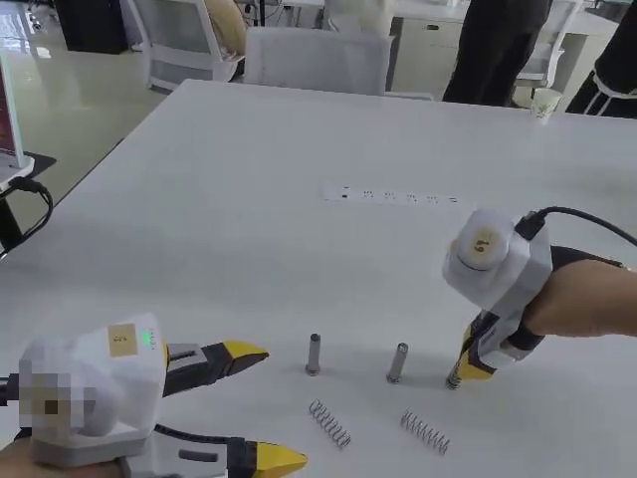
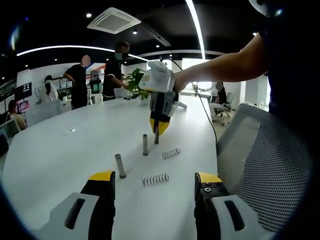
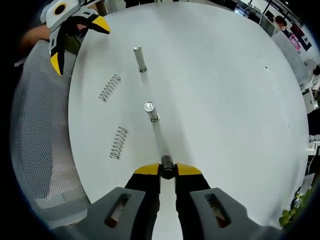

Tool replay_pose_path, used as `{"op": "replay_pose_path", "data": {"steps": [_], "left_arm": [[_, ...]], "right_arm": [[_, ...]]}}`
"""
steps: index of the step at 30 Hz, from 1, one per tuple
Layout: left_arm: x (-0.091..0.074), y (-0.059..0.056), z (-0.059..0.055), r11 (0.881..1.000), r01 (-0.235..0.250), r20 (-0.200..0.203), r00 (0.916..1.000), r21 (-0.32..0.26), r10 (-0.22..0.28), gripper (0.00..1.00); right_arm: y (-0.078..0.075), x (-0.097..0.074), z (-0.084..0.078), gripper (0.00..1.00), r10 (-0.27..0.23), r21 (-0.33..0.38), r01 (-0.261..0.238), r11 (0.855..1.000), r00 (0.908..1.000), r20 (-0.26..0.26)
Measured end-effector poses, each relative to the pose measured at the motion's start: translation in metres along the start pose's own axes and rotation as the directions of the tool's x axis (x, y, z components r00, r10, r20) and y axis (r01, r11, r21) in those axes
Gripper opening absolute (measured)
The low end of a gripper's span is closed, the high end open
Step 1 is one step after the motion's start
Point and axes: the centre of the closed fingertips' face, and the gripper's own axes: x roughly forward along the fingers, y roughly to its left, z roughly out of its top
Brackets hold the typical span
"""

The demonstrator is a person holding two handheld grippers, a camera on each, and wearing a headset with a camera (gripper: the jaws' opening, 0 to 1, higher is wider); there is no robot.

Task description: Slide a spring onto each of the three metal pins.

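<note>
Two bare metal pins (image 1: pixel 314 354) (image 1: pixel 398 361) stand upright on the white table (image 1: pixel 299 249). In front of them lie two loose springs (image 1: pixel 329 423) (image 1: pixel 425 432). My right gripper (image 1: pixel 464 370) points down just right of the pins, shut on a third spring (image 3: pixel 167 166) that stands upright (image 1: pixel 453 379) at the table surface. Any pin under it is hidden by the spring and jaws. My left gripper (image 1: pixel 261 405) hovers at the near left, open and holding nothing, facing the pins (image 2: pixel 120 165) (image 2: pixel 145 144) and the loose springs (image 2: pixel 155 179) (image 2: pixel 171 153).
A power strip (image 1: pixel 393 195) is set flush in the table's middle. A paper cup (image 1: pixel 544 103) stands at the far right edge. Chairs (image 1: pixel 318 60) and people (image 1: pixel 498 45) are beyond the far side. A mesh chair back (image 2: pixel 260 160) is close on the near side.
</note>
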Motion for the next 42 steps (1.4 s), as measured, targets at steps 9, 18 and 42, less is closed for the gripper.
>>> {"op": "replay_pose_path", "data": {"steps": [9,18,42], "left_arm": [[0.000,-0.001,0.001,1.000,0.001,0.001,1.0000,-0.001,-0.001,0.60],[0.001,-0.002,0.001,1.000,0.004,0.001,1.0000,-0.001,-0.004,0.60],[0.000,-0.003,0.003,1.000,0.002,0.006,1.0000,-0.001,-0.002,0.60]], "right_arm": [[0.000,0.000,0.002,0.09,0.000,-0.011,0.001,1.000,0.9998,0.021],[0.002,-0.001,0.001,0.11,-0.006,-0.018,0.007,1.000,0.9993,0.036],[0.010,-0.027,-0.001,0.24,-0.046,0.040,0.039,0.998,0.9823,0.182]]}}
